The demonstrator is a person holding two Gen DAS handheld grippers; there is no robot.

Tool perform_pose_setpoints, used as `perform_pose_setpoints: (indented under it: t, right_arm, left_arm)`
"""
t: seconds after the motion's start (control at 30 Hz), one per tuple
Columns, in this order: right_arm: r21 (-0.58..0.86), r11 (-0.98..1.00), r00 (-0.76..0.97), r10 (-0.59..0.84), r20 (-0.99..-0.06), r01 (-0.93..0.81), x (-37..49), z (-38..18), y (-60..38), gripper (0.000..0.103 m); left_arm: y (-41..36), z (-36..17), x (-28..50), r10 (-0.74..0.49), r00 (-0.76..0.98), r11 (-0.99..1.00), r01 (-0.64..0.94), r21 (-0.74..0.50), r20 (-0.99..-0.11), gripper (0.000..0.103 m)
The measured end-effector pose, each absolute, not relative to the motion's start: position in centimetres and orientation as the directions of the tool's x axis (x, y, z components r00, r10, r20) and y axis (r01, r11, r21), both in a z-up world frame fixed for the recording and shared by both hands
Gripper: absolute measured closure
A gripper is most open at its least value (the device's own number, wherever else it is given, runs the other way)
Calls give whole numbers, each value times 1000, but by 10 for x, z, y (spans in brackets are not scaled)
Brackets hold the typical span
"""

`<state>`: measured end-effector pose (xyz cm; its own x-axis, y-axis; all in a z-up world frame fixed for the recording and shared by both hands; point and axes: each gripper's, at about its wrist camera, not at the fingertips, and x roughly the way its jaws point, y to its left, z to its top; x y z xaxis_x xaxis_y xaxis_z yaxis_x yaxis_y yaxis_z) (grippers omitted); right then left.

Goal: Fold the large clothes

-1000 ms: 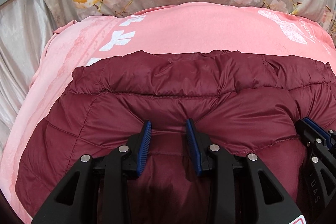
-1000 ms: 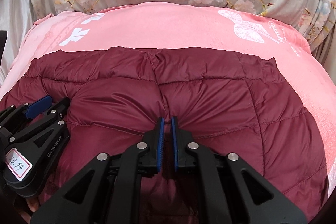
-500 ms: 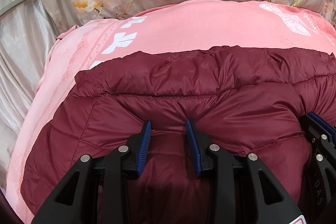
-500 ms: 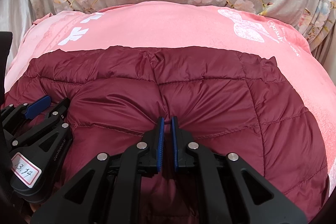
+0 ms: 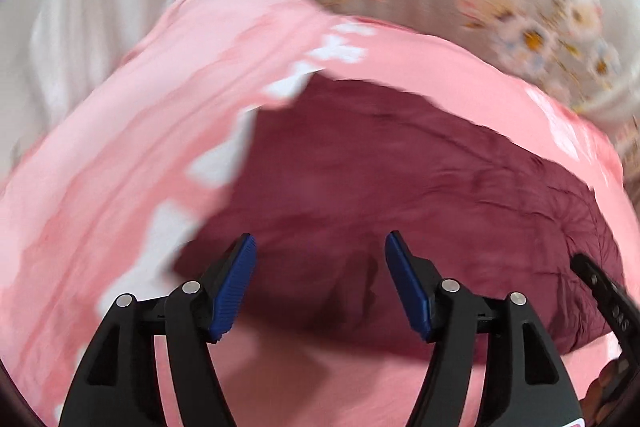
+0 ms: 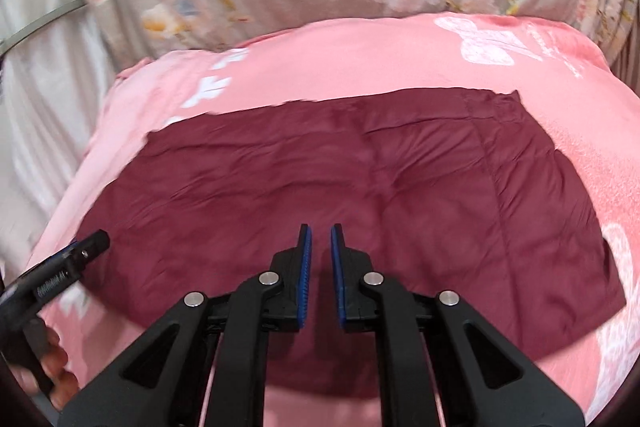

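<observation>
Both tools have let go of the jacket [image 6: 352, 195]: left tool [image 5: 320, 279] just spread wide, right tool [image 6: 320, 267] slightly apart, both empty. This fold seems finished.

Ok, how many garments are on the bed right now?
1: a maroon quilted jacket, folded flat on the pink bedspread, just beyond both grippers. Nothing else that looks like clothing shows, though something could lie under the jacket or outside the views.
</observation>
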<state>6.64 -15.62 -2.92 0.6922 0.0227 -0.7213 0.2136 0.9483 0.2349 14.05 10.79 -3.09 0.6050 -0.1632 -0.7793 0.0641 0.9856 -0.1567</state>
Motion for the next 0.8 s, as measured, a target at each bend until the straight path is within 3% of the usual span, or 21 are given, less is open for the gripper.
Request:
perform_pose_setpoints:
  t: [0.1, 0.23, 0.8]
  right_arm:
    - [268, 942, 670, 68, -739, 201, 64, -41, -141, 93]
    - [203, 957, 655, 18, -755, 207, 61, -52, -127, 93]
    - [227, 952, 656, 37, -753, 207, 61, -64, -129, 94]
  left_arm:
    - [151, -44, 144, -196, 559, 964, -38, -261, -806, 38]
    - [173, -60, 150, -278, 524, 922, -91, -377, -805, 38]
    - [196, -62, 146, -304, 536, 848, -224, -480, -787, 35]
